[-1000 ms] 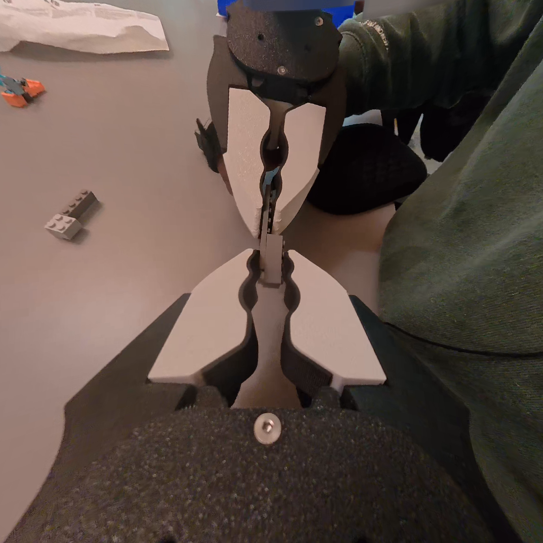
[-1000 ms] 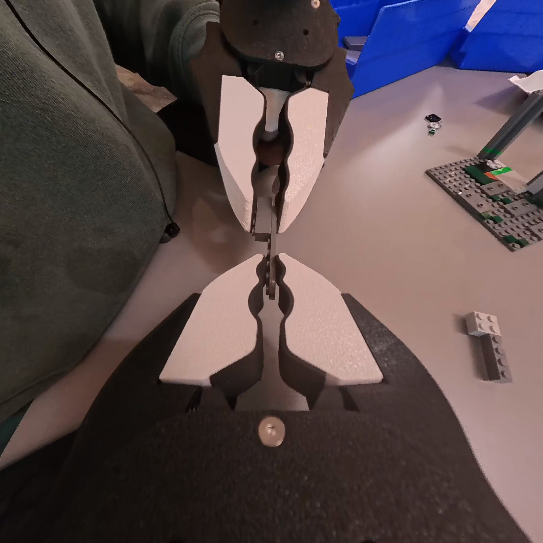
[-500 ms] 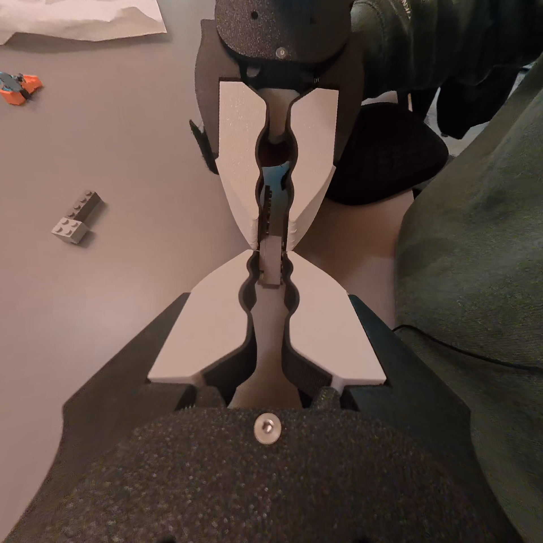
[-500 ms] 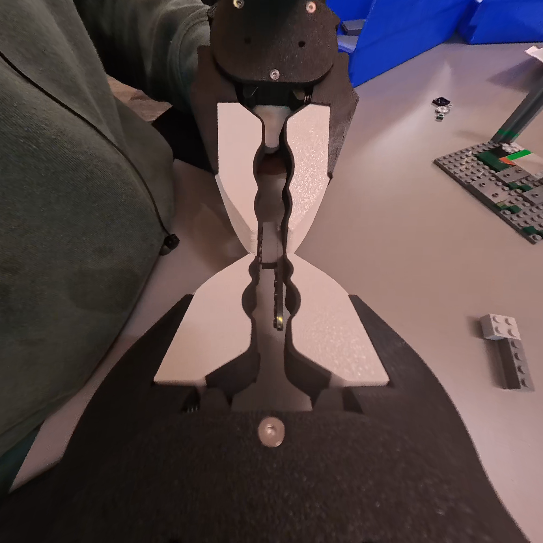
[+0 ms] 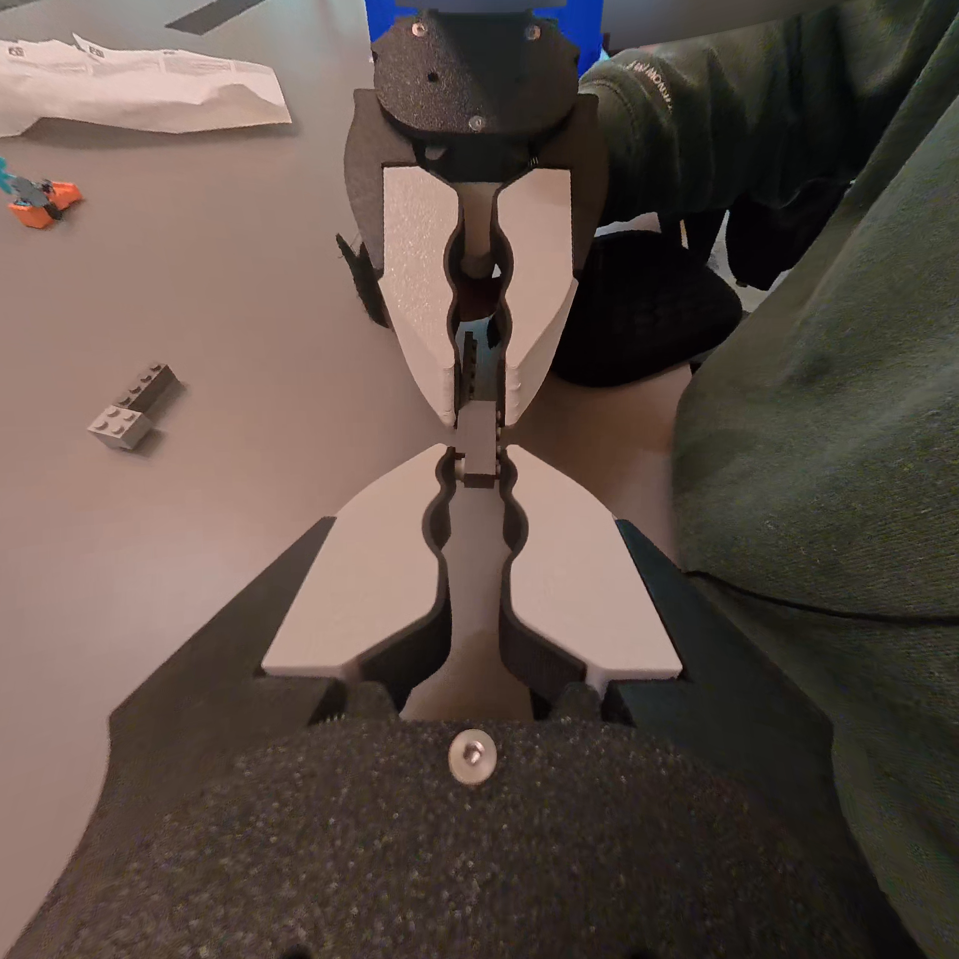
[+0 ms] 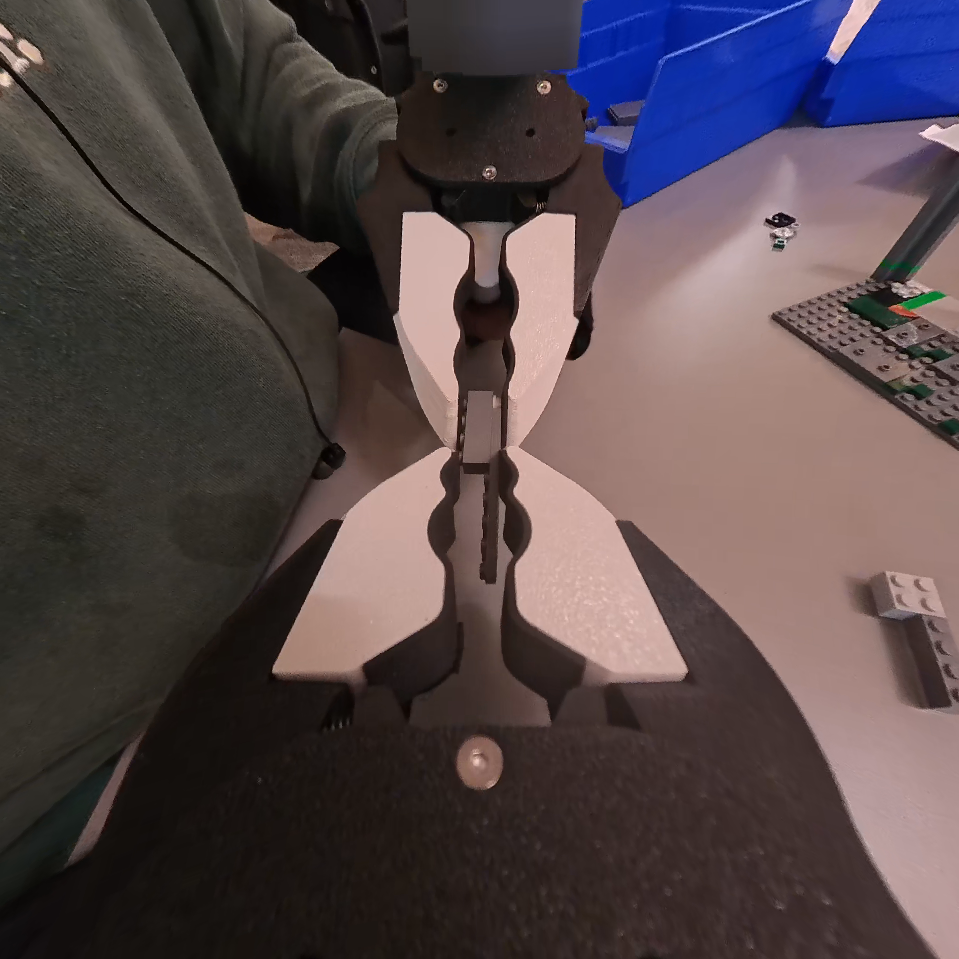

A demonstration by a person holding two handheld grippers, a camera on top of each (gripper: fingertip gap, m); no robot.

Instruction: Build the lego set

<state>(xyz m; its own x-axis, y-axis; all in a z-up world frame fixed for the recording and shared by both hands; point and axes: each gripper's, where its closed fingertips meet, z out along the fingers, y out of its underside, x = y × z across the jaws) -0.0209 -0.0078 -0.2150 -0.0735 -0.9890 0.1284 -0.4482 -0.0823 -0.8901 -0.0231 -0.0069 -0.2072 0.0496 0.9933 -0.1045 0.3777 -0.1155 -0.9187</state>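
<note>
Left tool [image 5: 478, 467] clamped on a grey brick [image 5: 478, 446], tip to tip with right tool [image 6: 480, 456], nipped on a thin dark studded plate [image 6: 489, 534]. Pulled slightly apart since half a second ago, brick and plate joined in line between them, above the worktop [image 5: 207, 290]. Farther off: grey brick pair [image 5: 134, 406], studded baseplate [image 6: 882, 353], orange piece [image 5: 41, 202], paper sheet [image 5: 140, 88], blue bins [image 6: 726, 78].

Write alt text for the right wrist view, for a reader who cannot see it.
Two white-fingered grippers meet tip to tip above a grey table: the right gripper holds a thin dark studded plate, the left gripper opposite holds a grey brick against it. A green sleeve fills the left; a grey baseplate build, loose bricks and blue bins lie right.
</note>
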